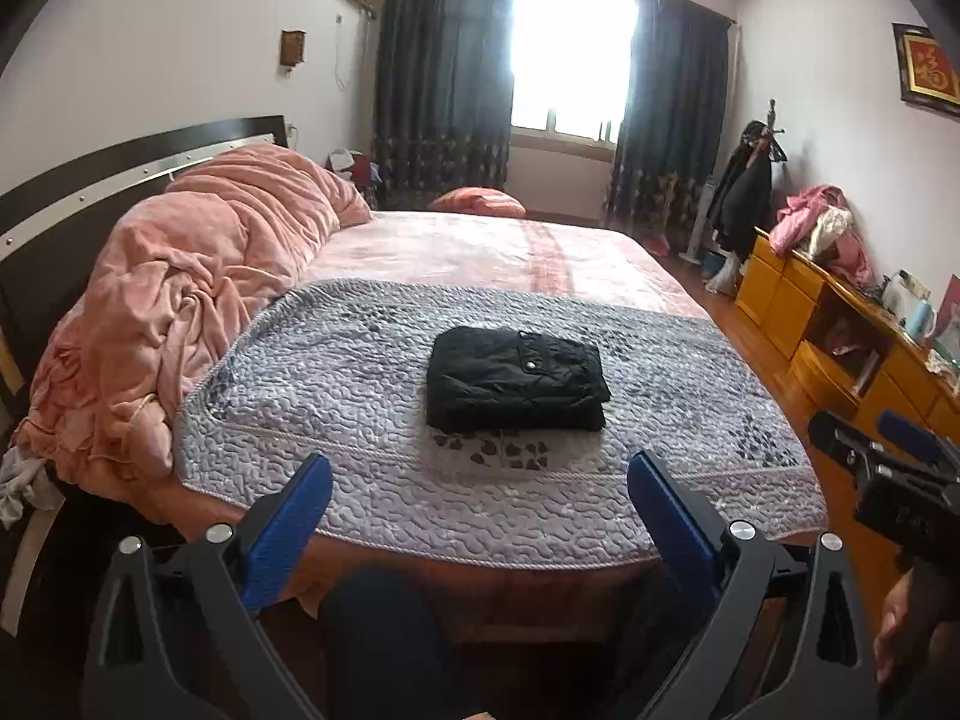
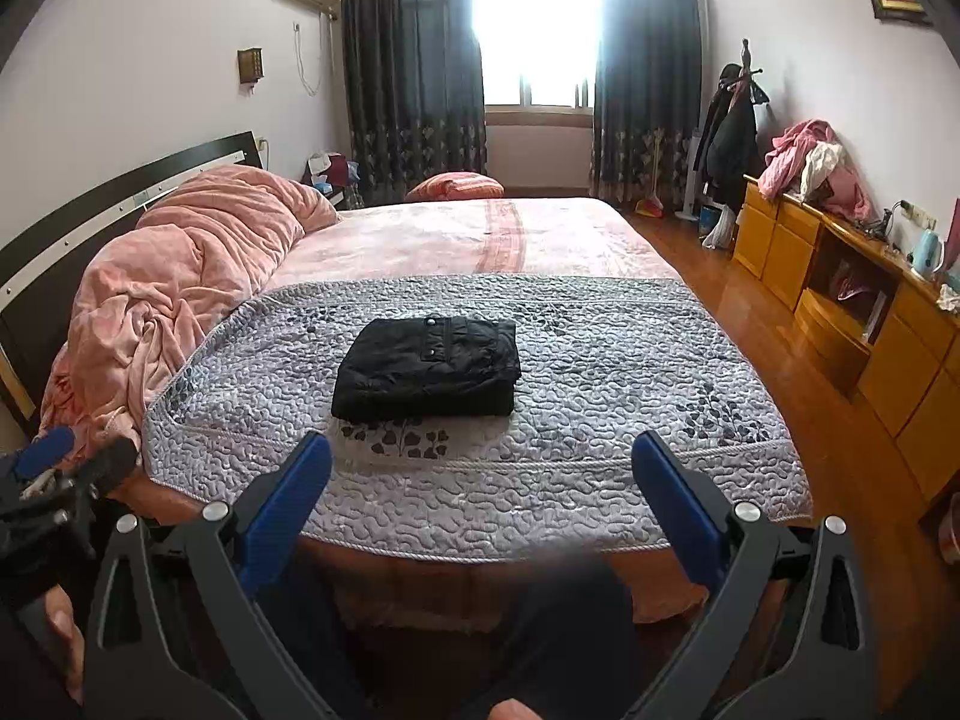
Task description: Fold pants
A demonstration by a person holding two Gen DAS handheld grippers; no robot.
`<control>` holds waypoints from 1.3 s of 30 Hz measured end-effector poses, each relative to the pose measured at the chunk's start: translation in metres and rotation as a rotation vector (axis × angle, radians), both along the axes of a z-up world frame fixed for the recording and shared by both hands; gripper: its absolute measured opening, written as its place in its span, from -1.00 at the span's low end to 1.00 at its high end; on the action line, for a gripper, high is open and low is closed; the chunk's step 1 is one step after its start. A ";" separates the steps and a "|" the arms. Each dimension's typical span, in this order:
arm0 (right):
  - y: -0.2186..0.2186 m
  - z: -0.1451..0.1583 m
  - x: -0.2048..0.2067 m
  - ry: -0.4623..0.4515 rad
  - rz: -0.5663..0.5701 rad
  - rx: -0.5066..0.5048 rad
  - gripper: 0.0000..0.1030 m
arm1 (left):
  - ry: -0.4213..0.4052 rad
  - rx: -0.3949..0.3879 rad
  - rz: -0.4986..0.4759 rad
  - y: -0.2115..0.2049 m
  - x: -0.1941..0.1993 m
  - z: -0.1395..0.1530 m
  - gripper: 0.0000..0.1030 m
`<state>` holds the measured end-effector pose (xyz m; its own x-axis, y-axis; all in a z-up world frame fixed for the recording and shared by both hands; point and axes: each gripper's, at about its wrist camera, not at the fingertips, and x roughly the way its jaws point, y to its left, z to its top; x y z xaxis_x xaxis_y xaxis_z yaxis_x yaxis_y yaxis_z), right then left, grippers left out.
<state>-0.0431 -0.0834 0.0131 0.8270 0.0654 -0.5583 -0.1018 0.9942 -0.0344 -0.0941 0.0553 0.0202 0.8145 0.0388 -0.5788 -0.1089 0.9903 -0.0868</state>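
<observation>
Black pants (image 1: 516, 381) (image 2: 429, 367) lie folded into a compact rectangle on the grey quilted cover (image 1: 336, 384) (image 2: 600, 360), a snap button showing on top. My left gripper (image 1: 480, 474) is held back over the bed's near edge, open, with nothing between its blue fingers (image 1: 288, 525). My right gripper (image 2: 480, 456) stands likewise open and empty, short of the pants. The right gripper also shows at the right edge of the left wrist view (image 1: 870, 438), and the left gripper at the left edge of the right wrist view (image 2: 72, 456).
A crumpled pink duvet (image 1: 198, 276) (image 2: 174, 276) is heaped along the bed's left side by the dark headboard (image 1: 90, 180). A yellow wooden cabinet (image 1: 810, 312) (image 2: 840, 300) with clothes on it lines the right wall across a wooden floor (image 2: 750, 324). The person's dark-clad legs (image 1: 384, 630) stand at the bed's near edge.
</observation>
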 end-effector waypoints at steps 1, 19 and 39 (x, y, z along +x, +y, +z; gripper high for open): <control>0.000 0.000 0.001 -0.001 -0.001 -0.001 0.94 | 0.001 0.001 0.001 0.000 0.001 -0.001 0.93; 0.013 -0.009 0.029 0.026 0.016 -0.011 0.94 | 0.050 -0.022 0.023 0.011 0.028 -0.014 0.93; 0.019 -0.017 0.039 0.052 0.029 -0.004 0.94 | 0.062 -0.038 0.035 0.021 0.042 -0.016 0.93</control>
